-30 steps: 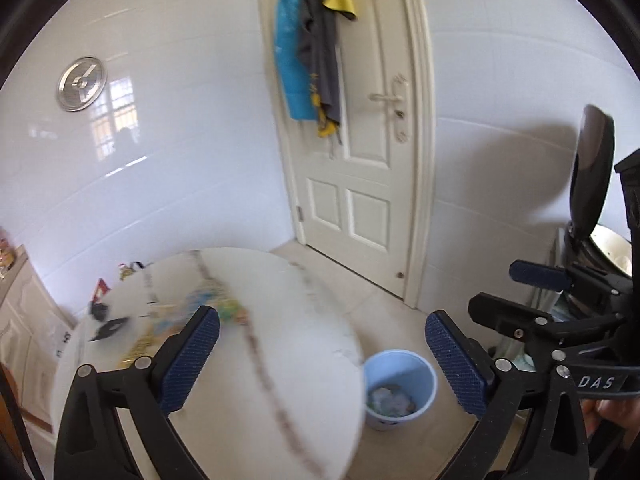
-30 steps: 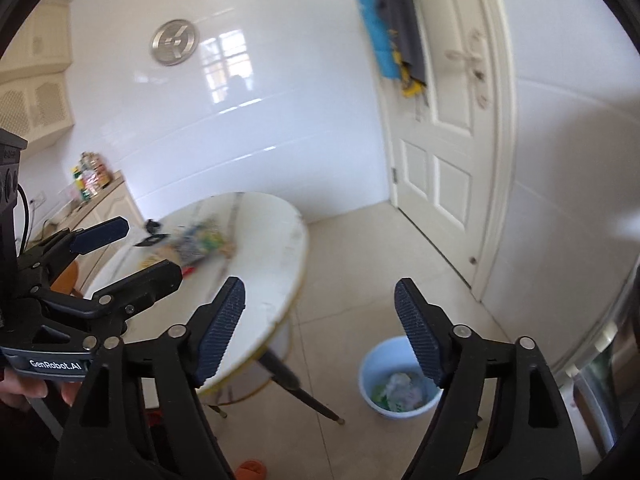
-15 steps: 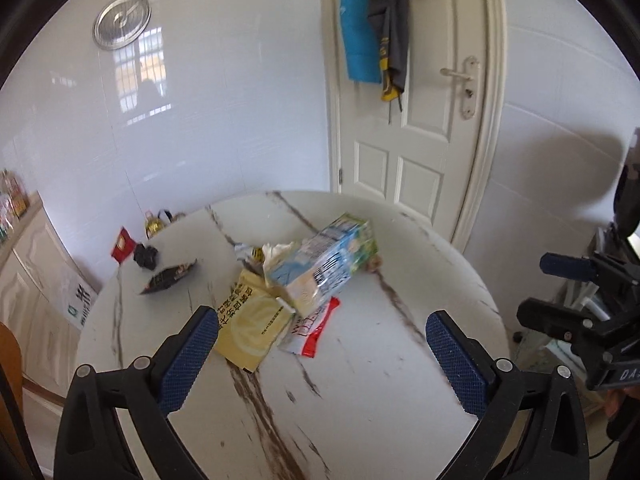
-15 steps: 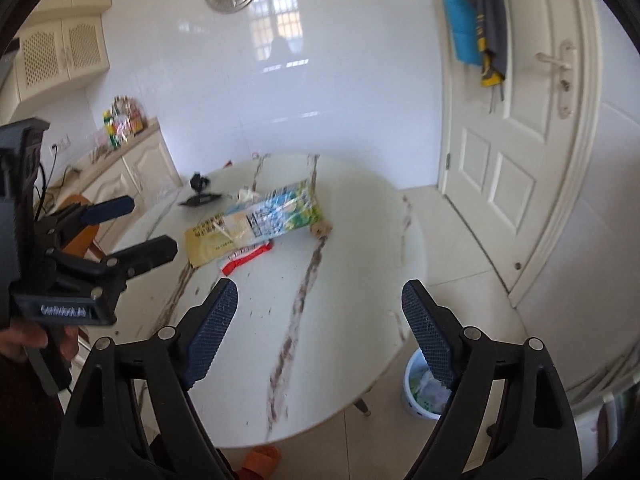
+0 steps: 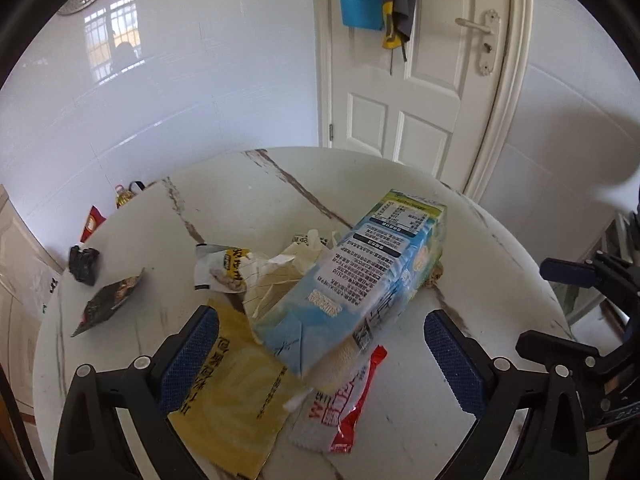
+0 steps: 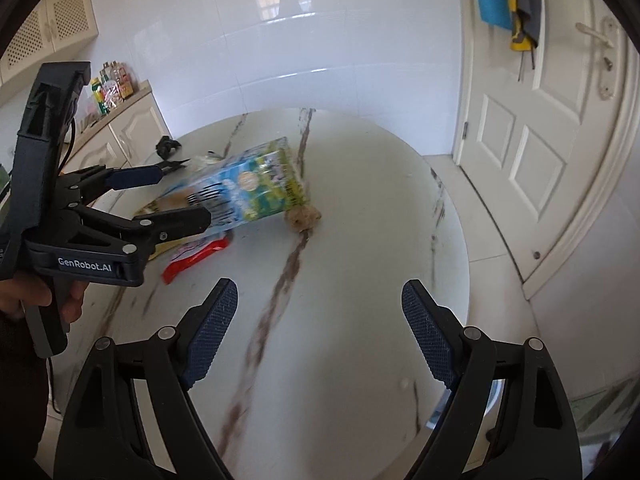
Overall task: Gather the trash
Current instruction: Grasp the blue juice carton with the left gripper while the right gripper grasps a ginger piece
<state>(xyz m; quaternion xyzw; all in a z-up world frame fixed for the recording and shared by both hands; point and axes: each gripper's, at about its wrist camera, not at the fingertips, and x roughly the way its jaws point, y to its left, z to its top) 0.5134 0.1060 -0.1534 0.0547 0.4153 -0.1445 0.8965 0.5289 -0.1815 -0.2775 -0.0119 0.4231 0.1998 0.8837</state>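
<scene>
both hand-held grippers have swung from the blue bin on the floor to the round marble worktop [image 5: 360,176]. one blue carton [image 5: 360,280] lies across a litter heap there: one yellow packet [image 5: 236,396], one red-and-white wrapper [image 5: 344,404], two dark scraps at the far left. left hand-held gripper [image 5: 318,354] hovers wide open over the heap, its jaws just having closed slightly, gripping nothing. right hand-held gripper [image 6: 320,328] also gapes empty above bare worktop.

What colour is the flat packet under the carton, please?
Yellow packet, clearest in the left wrist view.
</scene>
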